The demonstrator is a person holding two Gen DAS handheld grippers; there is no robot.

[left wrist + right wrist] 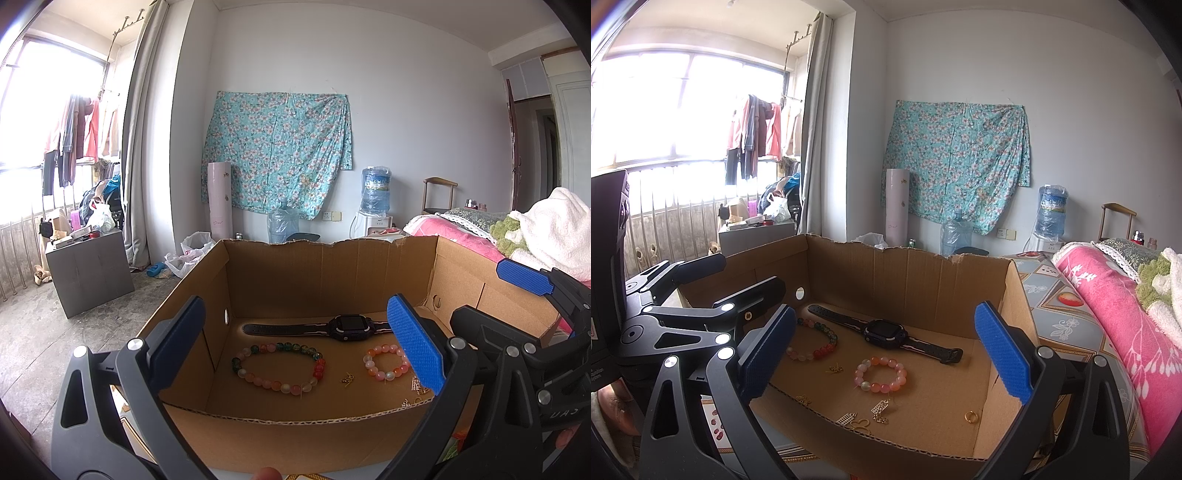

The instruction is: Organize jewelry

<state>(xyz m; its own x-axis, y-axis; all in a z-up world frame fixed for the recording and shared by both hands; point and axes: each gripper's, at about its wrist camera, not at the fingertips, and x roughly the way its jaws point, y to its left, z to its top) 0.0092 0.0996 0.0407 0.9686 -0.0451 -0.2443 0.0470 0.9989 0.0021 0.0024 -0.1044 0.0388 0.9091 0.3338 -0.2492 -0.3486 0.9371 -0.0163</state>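
A: Grippers were both just hanging over the near edge of the cardboard box [280, 280], left gripper [295, 350] and right gripper [886, 354] spread wide, holding nothing.

B: And the jewelry?

A: All on the box floor: watch [345, 326] at the back, big bead bracelet [279, 367], small bracelet [881, 374]. Only the right view caught the gold ring [970, 417].
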